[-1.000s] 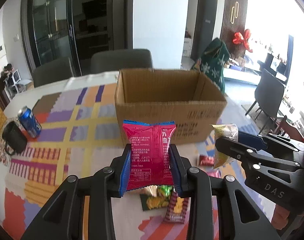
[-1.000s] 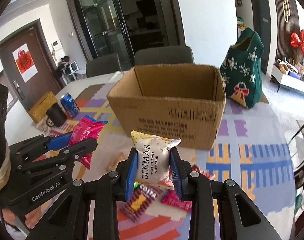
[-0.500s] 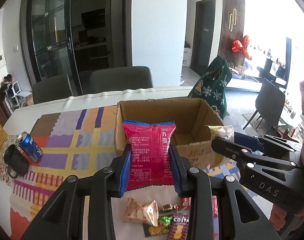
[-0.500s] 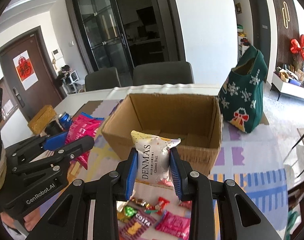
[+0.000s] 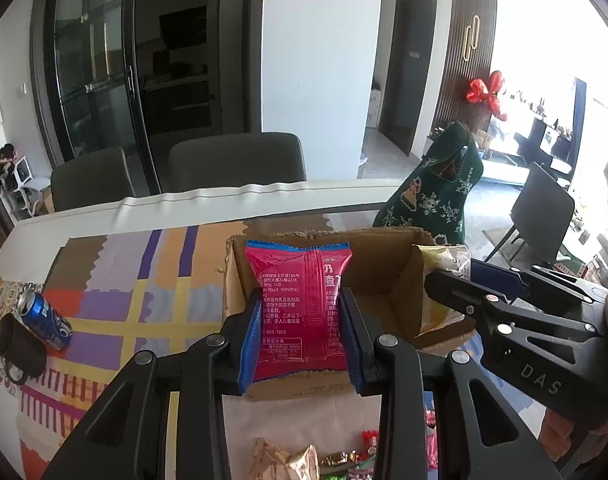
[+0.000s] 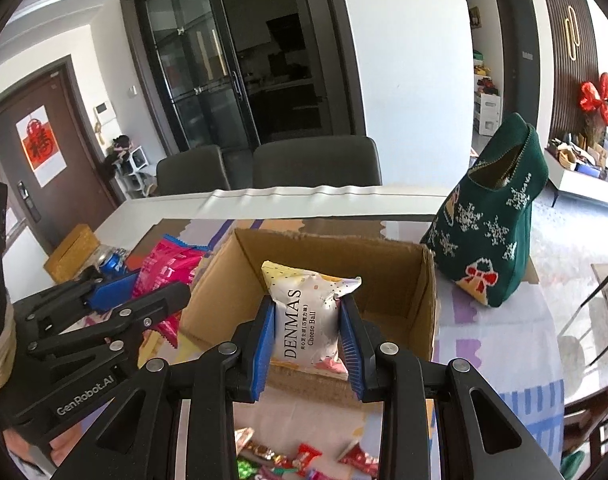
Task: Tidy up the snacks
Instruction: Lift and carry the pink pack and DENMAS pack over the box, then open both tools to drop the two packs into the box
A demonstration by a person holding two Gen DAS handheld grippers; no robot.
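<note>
Cardboard, plain and brown, made up the open box (image 5: 388, 276) that stood on the patchwork tablecloth (image 5: 151, 304), its top flaps out of the way and its inside bare as far as I could see. Both grippers hung over it side by side, each tipped downward.

In the left gripper (image 5: 301, 334) stood a pink snack packet (image 5: 299, 300) printed with white text, upright, its blue-edged top seam above the blue pads, which pressed in on its two sides. The jaws were drawn in to a narrow gap, no wider than the packet. It hung above the near left part of the box.

Just beside it the right gripper (image 6: 306, 344) clamped a white packet (image 6: 308, 320) lettered DENMAS Cheese Ball, also upright, the blue pads squeezing its waist so the foil puckered. That packet was over the box's open mouth, near the front wall.

On the cloth in front of the box, below the grippers, lay loose sweets and small packets (image 6: 304, 460) in red, green and gold wrappers.

Off to the left of the box a blue drinks can (image 5: 43, 320) lay tilted against a black mug (image 5: 17, 350). Beyond the box's right far corner a dark green knitted stocking (image 6: 500, 232) with snowflakes and a red bow stood on the table. Two grey chairs (image 6: 316, 164) were pushed in at the far side.
</note>
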